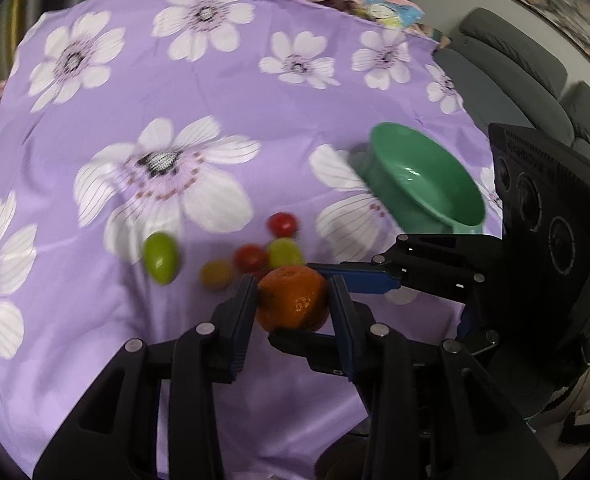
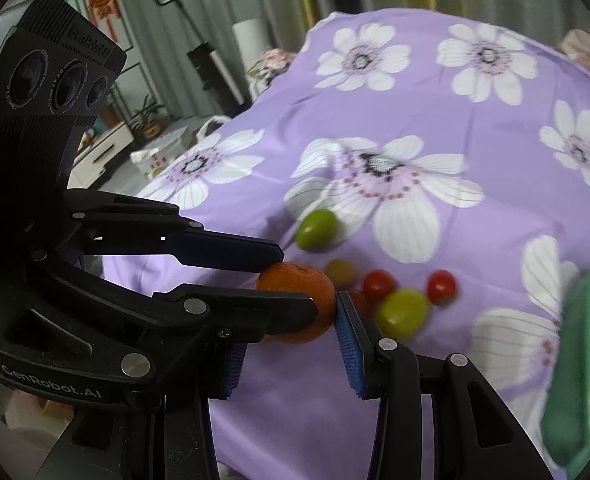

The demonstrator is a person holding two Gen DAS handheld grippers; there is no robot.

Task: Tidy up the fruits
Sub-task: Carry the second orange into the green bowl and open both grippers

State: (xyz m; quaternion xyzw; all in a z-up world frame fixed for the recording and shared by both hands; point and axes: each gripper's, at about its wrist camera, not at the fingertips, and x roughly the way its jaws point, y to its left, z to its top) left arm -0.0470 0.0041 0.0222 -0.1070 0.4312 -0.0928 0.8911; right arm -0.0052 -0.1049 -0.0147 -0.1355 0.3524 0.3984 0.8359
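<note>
1. Carry across the purple cloth (image 1: 215, 92) toward the green bowl (image 1: 427, 184), right of centre in the left view.
2. Hold the left gripper (image 1: 293, 284) clamped on the orange (image 1: 291, 308), low centre; right gripper (image 2: 295, 312) seemingly pinching it crosswise, so probably best to free one before lowering.
3. Avoid brushing the green grape (image 1: 160, 258) and red tomato (image 1: 283, 224) just above.

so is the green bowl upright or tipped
Tipped: the green bowl shows its inside toward the left wrist camera, with nothing visible in it.

purple floral cloth (image 1: 295, 112) (orange mandarin (image 1: 293, 300))
</note>
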